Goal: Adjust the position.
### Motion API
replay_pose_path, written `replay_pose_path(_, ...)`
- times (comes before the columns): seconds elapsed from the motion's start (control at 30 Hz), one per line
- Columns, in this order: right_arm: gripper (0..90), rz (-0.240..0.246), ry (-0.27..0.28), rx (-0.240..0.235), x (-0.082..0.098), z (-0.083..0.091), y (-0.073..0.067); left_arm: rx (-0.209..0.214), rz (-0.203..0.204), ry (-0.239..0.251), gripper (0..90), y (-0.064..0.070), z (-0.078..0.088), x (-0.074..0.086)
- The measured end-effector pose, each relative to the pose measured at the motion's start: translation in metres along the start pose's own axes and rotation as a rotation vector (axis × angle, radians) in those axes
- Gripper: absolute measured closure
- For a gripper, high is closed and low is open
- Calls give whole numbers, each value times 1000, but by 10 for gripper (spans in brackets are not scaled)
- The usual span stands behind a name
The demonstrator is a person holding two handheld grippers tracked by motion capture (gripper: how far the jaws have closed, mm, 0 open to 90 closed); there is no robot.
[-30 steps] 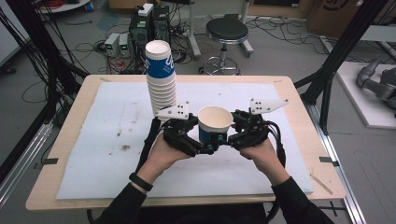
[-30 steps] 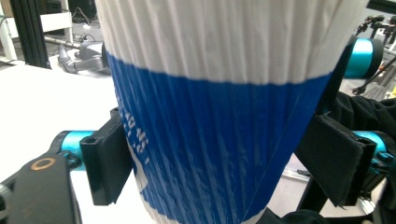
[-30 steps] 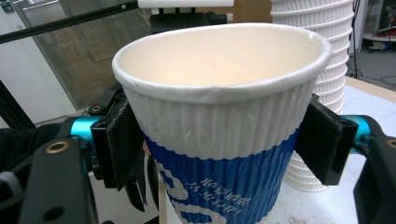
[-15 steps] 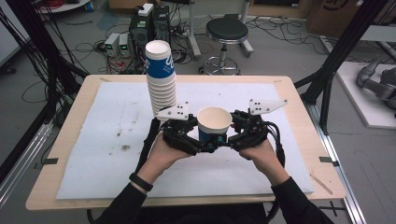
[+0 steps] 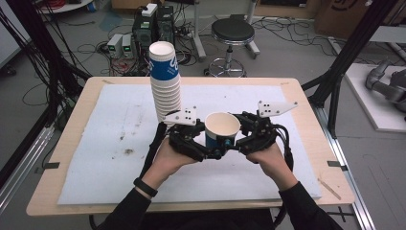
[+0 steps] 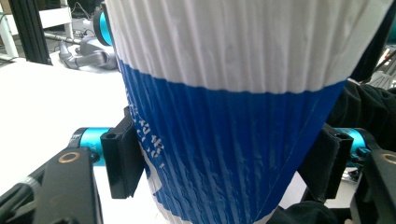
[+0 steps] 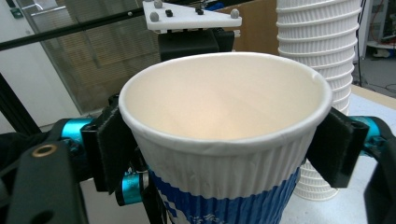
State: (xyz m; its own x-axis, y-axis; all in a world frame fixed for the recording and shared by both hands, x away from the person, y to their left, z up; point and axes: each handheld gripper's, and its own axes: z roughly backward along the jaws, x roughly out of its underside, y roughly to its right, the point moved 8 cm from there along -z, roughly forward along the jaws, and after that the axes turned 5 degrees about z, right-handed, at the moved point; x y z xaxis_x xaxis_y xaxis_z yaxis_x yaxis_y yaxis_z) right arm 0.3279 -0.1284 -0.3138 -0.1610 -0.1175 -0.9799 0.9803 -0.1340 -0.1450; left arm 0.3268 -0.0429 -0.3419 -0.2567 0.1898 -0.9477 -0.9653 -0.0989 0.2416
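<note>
cup: the single paper cup stood upright between my two tongs, off the counter as far as I could judge, its mouth open upward and empty

left tongs: my left tongs were clamped on the blue lower band of the cup, one pad pressed to each side; this grip carried the cup

right tongs: my right tongs sat around the cup just under its rim; their jaws had just been opening, the pads at the wall and no longer squeezing as far as I could tell

step: handing the cup from right to left, I judged

how to do it well: I needed the left grip firm but not crushing the ribbed wall, and the right drawn straight back, clear of the rim

stack: the tall cup stack stood just behind my left tongs, so I had to avoid knocking it
</note>
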Motion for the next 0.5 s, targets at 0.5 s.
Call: replay_pose_path(0.5, 223, 22, -5, 19, 0, 3, 2, -39, 6, 2, 170, -4, 3, -1)
